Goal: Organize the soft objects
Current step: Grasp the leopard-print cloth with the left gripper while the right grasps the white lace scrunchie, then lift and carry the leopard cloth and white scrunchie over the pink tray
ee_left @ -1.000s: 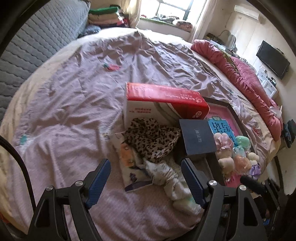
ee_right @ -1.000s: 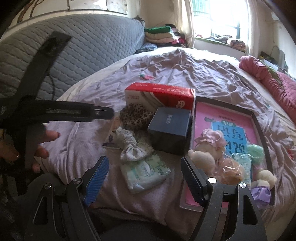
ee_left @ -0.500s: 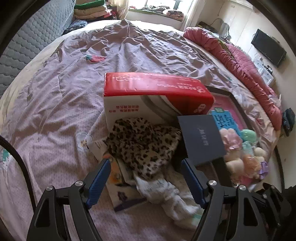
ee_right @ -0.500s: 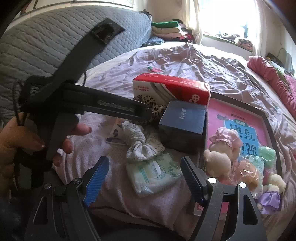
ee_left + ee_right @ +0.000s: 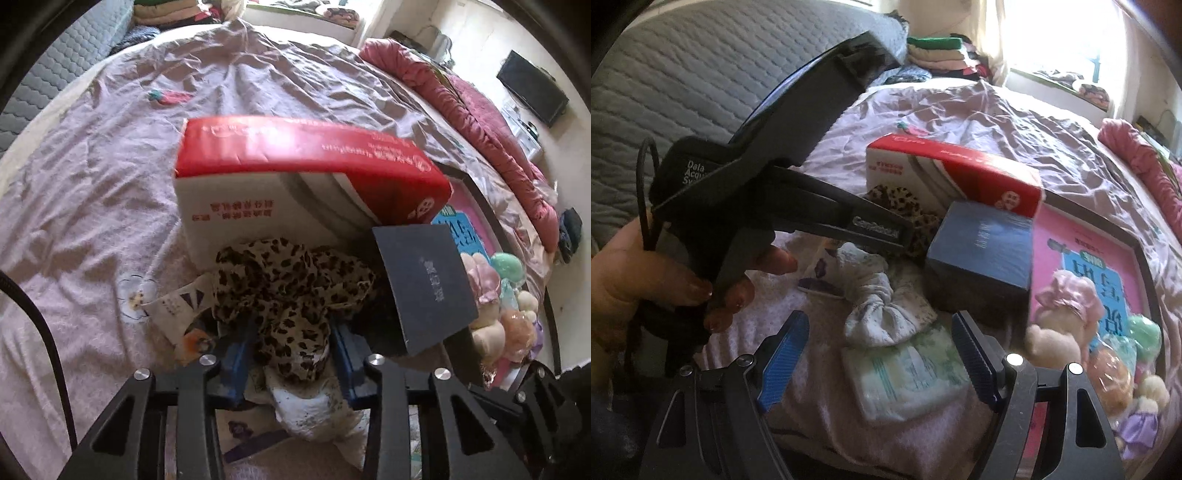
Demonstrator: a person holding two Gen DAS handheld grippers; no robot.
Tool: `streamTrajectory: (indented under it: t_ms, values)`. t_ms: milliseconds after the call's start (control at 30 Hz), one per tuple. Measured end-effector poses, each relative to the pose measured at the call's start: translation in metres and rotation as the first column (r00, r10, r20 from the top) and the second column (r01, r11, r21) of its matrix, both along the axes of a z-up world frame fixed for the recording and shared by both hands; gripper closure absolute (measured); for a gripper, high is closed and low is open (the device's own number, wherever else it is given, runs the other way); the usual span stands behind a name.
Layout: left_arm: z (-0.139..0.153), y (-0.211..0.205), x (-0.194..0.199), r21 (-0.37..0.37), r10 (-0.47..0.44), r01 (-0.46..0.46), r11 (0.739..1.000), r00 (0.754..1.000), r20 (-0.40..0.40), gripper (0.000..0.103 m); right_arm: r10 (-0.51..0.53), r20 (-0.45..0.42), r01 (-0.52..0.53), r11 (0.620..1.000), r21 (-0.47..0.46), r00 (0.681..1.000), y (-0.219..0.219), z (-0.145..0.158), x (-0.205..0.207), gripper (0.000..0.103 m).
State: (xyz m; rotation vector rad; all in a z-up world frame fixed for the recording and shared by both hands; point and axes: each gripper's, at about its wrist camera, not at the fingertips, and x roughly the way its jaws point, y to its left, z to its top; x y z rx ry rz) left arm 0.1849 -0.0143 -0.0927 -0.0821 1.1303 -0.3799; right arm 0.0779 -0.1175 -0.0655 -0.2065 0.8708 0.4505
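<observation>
Landmark: the red box (image 5: 310, 162) that stands on the bed (image 5: 92, 206); all places below are told from it.
Leopard cloth (image 5: 291, 295): a soft crumpled heap, just in front of the red box and touching its white face, with a dark blue box (image 5: 424, 284) beside it.
Left gripper (image 5: 291, 350): its jaws have just been closing, and the lower tail of the leopard cloth is between the blue pads (image 5: 236, 354). They seem to press on it from both sides.
Long axis: the cloth hangs from the red box toward the left gripper, so the pads cross it and a lift should take it.
Right gripper (image 5: 879, 350): wide open and holding nothing, above a white knotted cloth (image 5: 882, 314) and a tissue pack (image 5: 908, 376), further from the red box.
Nearer hand: the left one, judged from both views.
Risk: the grip is only on the tail, and it may slip.
</observation>
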Motion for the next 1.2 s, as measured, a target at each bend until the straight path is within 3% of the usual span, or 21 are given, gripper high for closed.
streamTrajectory:
  t_ms: [67,367,433,667,733,800,1033,1200]
  values:
    - [-0.005,0.003,0.0,-0.023,-0.006,0.006,1.0,1.0,-0.015,0.073,0.006,0.012,-0.006,1.0,-0.017,1.0,0.005,-0.003,0.006,0.022]
    - [-0.011,0.018,0.002,-0.126,-0.031,0.028,0.992,0.999,-0.024,0.081,0.018,-0.004,-0.018,0.997,-0.072,1.0,0.021,-0.026,0.023,0.024]
    - [-0.011,0.02,0.003,-0.138,-0.032,0.028,0.99,0.999,-0.026,0.081,0.017,-0.01,-0.018,0.995,-0.097,1.0,0.025,-0.03,0.026,0.037]
    - [-0.011,0.014,0.003,-0.119,-0.051,0.048,0.992,0.999,-0.017,0.081,-0.025,-0.043,0.02,0.993,-0.116,0.999,0.021,-0.044,0.044,0.055]
    - [-0.011,0.012,0.003,-0.12,-0.051,0.049,0.992,0.999,-0.017,0.081,-0.038,-0.049,0.032,0.994,-0.104,0.998,0.017,-0.044,0.047,0.071]
    - [-0.012,0.011,0.004,-0.123,-0.047,0.044,0.991,0.999,-0.024,0.079,-0.041,-0.035,0.038,0.997,-0.071,0.999,0.011,-0.04,0.047,0.08]
    - [-0.016,0.011,0.007,-0.156,-0.024,0.018,0.988,0.999,-0.033,0.079,-0.007,0.0,0.007,0.999,-0.037,1.0,-0.002,-0.023,0.032,0.086]
    - [-0.017,0.016,0.007,-0.214,-0.001,-0.009,0.977,0.999,-0.047,0.093,-0.005,0.045,0.007,0.999,-0.042,0.999,-0.011,-0.008,0.021,0.086]
